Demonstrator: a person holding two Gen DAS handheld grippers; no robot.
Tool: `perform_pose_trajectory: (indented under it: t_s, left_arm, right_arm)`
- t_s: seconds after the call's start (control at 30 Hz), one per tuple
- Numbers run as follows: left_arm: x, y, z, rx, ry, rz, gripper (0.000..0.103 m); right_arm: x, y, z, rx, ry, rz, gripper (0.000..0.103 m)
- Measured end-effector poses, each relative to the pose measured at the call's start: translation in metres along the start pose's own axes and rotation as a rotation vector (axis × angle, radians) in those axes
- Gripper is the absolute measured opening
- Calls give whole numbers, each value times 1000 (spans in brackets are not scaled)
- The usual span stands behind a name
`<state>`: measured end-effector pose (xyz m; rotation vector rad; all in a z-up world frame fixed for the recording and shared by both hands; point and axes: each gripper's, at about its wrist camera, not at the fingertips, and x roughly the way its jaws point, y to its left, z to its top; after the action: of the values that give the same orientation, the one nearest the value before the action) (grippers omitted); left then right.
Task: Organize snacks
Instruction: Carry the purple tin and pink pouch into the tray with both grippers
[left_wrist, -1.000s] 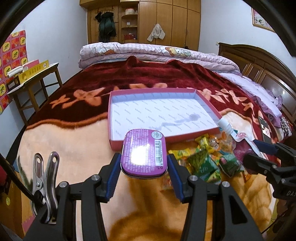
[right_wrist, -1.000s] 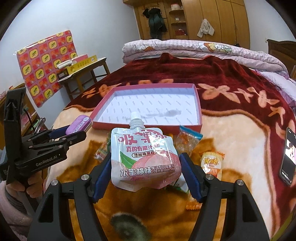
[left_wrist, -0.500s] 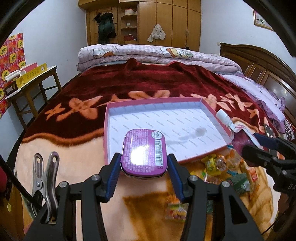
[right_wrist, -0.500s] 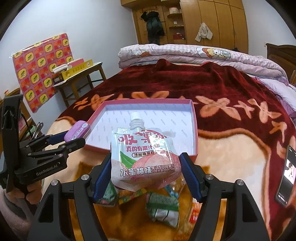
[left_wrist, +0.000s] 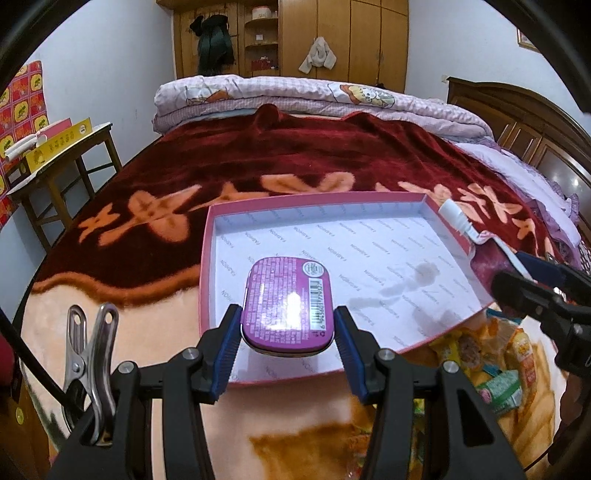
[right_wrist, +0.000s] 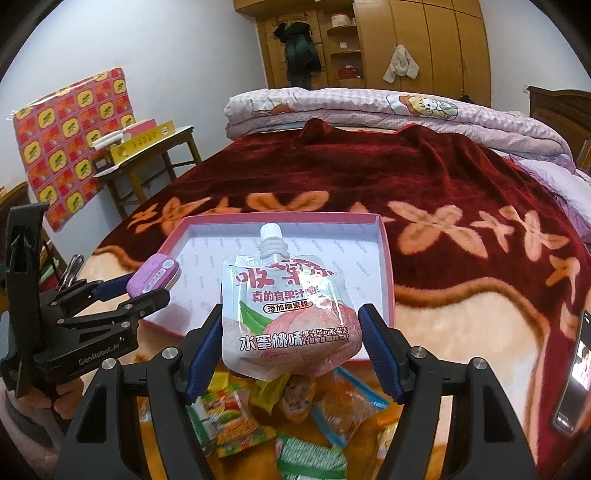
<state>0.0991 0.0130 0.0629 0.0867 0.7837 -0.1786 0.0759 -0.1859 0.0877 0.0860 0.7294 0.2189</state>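
The left gripper (left_wrist: 287, 334) has its blue-padded jaws closed on a purple tin (left_wrist: 287, 308), held flat with its printed and barcoded face up, above the near-left part of a shallow pink box (left_wrist: 408, 194). In the right wrist view the same tin (right_wrist: 154, 276) sits at the tip of the left gripper (right_wrist: 146, 290), over the box's left wall. The right gripper (right_wrist: 291, 347) has its jaws clamped on the lower sides of a white peach jelly pouch (right_wrist: 290, 319), held upright with its white screw cap uppermost, in front of the pink box (right_wrist: 386, 258) near its near-right portion. The box's white printed floor carries a faint grey smear (left_wrist: 410, 284) and otherwise shows no contents. The box rests on a red and peach flowered blanket (left_wrist: 258, 155) covering a bed. A heap of small wrapped snacks (right_wrist: 280, 413) lies on the blanket just beside the box's near edge, beneath the right gripper. A phone (right_wrist: 574, 373) lies on the blanket well to the right. A metal clip (left_wrist: 90, 354) is fixed on the left gripper's body.
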Motion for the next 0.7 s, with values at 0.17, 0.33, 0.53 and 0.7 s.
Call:
perform_pose_trajectory:
  t_s: [0.17,0.33,0.53,0.7]
  left_arm:
    - [15,6,1,-21,20,0,53]
    - [26,9,2,-23,40,-1,53]
    - [37,11,4,-33,63,-7,53]
    - [44,10,4,-26,77,-4,53]
  right_arm:
    - [13,-6,1,4,11,-25,72]
    - [23,-8,0,-4,16,-54,72]
    - [34,-13,1,0,26,-71,72]
    - [41,-15,1,-3,31,-82,72]
